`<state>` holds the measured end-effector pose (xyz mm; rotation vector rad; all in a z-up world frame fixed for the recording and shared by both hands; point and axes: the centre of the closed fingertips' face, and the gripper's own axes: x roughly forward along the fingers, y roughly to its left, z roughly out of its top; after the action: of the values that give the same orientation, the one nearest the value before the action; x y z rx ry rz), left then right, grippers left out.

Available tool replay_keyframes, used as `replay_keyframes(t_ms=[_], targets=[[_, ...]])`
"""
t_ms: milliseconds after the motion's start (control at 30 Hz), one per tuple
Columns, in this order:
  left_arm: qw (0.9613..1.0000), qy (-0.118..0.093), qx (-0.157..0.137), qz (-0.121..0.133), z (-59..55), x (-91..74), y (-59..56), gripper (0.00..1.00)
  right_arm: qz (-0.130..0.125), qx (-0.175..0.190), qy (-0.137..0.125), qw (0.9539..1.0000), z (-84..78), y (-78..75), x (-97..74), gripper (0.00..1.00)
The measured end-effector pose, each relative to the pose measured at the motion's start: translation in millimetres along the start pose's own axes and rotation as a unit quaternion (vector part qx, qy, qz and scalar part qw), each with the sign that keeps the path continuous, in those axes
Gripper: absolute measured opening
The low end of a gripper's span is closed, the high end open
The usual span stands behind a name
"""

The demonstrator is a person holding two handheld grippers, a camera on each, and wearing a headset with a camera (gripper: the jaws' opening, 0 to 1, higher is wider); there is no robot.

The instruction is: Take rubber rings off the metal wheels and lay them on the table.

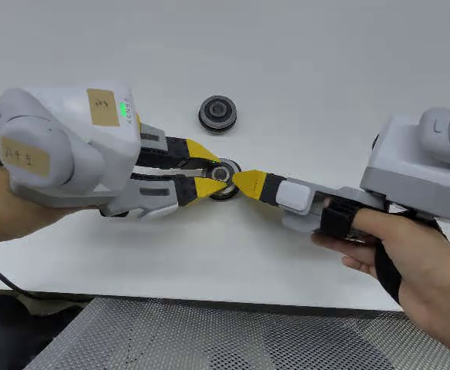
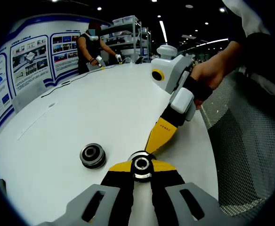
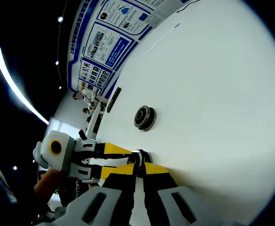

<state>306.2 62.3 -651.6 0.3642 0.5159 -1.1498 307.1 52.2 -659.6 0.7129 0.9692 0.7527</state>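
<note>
We see left gripper clamping wheel mid-desk. Right gripper, jaws narrow, meets its rim head-on from the opposite side. We can't tell if it grips anything.

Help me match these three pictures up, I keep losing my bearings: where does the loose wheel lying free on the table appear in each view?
Head view: loose wheel upper centre, beyond the yellow jaws.
Left gripper view: it lies lower left, left of the jaws.
Right gripper view: it sits near centre, above the jaws.
Shared landmark: the clamped wheel at the jaw tips.
</note>
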Motion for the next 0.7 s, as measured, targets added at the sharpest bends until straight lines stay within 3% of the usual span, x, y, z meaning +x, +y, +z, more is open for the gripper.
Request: replay_keyframes(t_ms=[400, 533, 600, 700], targets=[[1.0, 0.0, 0.002, -0.001, 0.2, 0.0, 0.3, 0.12, -0.006, 0.01, 0.006, 0.9999, -0.4, -1.8, -1.2, 0.02], [1.0, 0.0, 0.002, 0.0, 0.1, 0.0, 0.4, 0.12, -0.012, -0.007, 0.009, 0.9999, -0.7, -0.3, -1.5, 0.02], [1.0, 0.0, 0.002, 0.0, -0.1, 0.0, 0.5, 0.12, -0.019, -0.043, 0.007, 0.9989, -0.4, 0.1, -2.0, 0.01], [1.0, -0.001, 0.001, 0.001, -0.1, 0.0, 0.4, 0.12, -0.019, -0.042, 0.008, 0.9989, -0.2, 5.0, -2.6, 0.01]])
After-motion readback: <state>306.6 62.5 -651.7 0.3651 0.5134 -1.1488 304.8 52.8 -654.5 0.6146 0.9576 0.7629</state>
